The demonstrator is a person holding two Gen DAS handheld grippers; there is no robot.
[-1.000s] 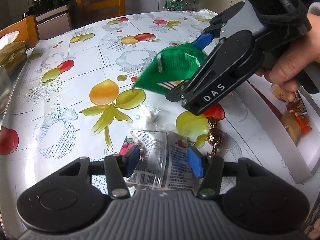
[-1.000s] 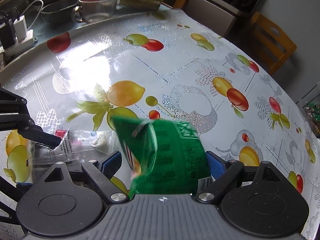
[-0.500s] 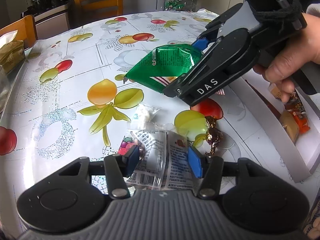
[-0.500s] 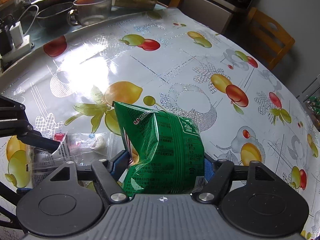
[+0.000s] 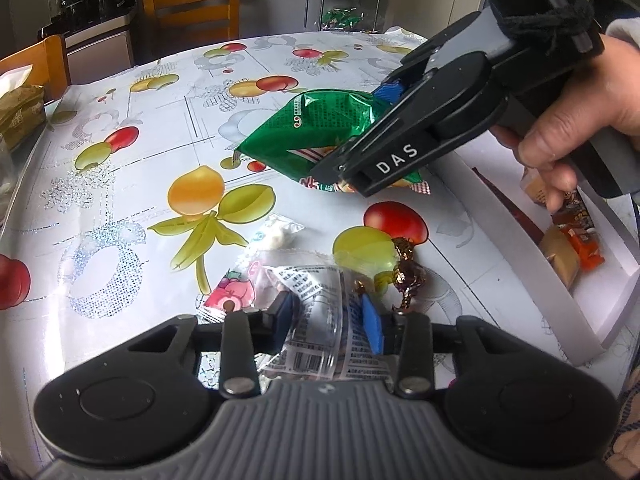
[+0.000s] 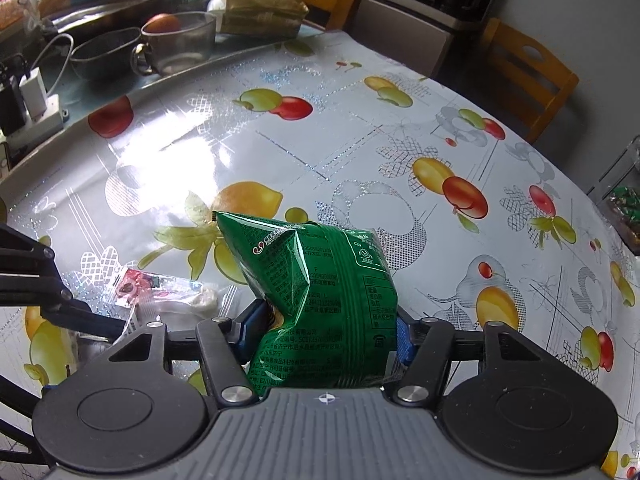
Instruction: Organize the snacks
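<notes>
R jaws closing on green snack bag (image 6: 320,304) | long axis fwd, tip away

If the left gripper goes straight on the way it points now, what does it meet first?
Probably the clear printed snack packet, already between the closing jaws of the left gripper; just beyond lies the fruit-patterned tablecloth. Depth is uncertain.

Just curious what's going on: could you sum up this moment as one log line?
left claw: closing on clear snack packet | right claw: closing on green chip bag, bag lifted | white tray: holds snacks
</notes>
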